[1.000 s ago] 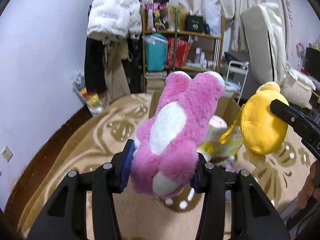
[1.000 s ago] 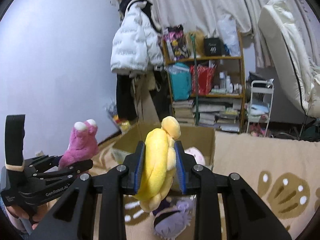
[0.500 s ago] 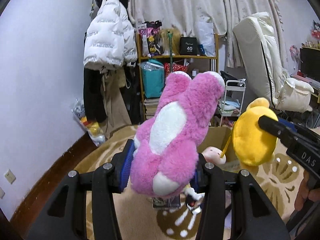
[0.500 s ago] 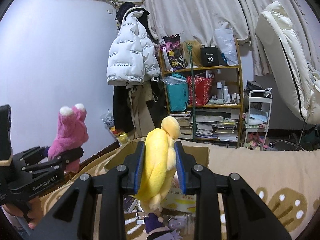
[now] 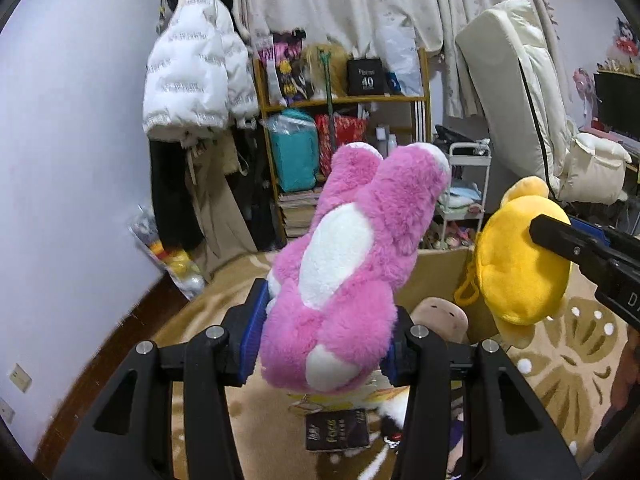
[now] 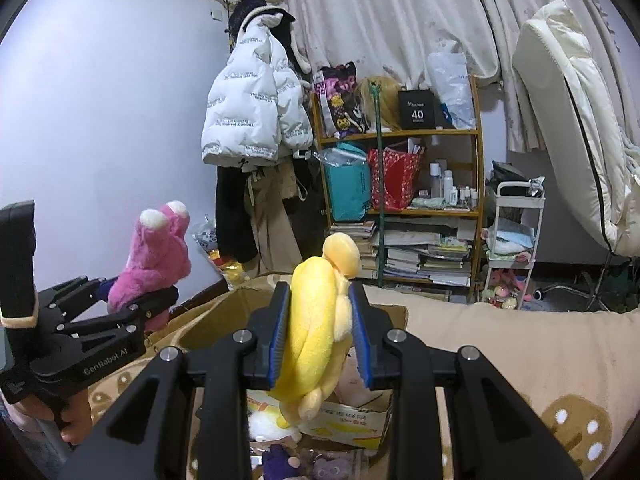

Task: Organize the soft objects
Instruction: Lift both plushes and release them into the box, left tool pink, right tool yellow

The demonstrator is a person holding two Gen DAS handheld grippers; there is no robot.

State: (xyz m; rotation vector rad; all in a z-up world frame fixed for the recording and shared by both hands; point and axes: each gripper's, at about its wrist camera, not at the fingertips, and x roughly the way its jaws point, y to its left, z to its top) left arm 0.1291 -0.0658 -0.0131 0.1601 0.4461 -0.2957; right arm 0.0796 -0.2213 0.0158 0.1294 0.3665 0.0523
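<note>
Left gripper is clenched on the pink plush, held up in the air. Right gripper grips the yellow plush between its blue pads, above the near edge of the open box. Both toys hang near each other, apart, over the box. Inside it lie other soft toys. Beige rug spreads around the box, and the shelf stands behind.

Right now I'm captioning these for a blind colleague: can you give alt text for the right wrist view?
The right gripper squeezes a yellow plush toy above an open cardboard box. At left, the left gripper holds a pink plush toy; a cluttered wooden shelf stands behind.
</note>
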